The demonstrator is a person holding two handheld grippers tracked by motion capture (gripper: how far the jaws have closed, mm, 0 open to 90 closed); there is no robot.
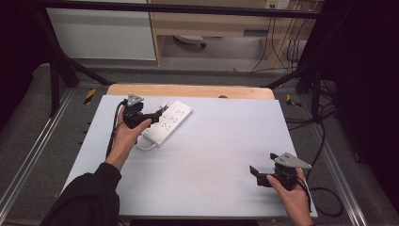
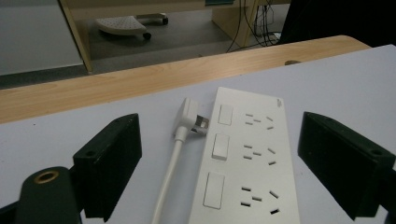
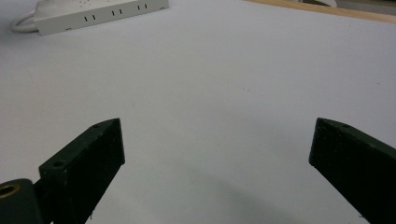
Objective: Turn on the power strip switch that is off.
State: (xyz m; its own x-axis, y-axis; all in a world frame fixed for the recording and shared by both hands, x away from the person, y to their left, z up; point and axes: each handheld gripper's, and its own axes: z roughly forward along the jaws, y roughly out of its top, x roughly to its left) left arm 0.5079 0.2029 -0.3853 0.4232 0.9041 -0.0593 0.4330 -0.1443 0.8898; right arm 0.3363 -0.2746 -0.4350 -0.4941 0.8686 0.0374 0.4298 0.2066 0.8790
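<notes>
Strip smooth white plastic, slight sheen; cord same; jaws matt black; table matt pale, far edge wood.

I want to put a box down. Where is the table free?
Free: the white table middle, between the power strip and the right gripper, and the far right corner. Crowded: far left, where the left gripper, strip and plug sit.

Lab test bay: black frame rails, floor cables, bare white table under grippers.
</notes>
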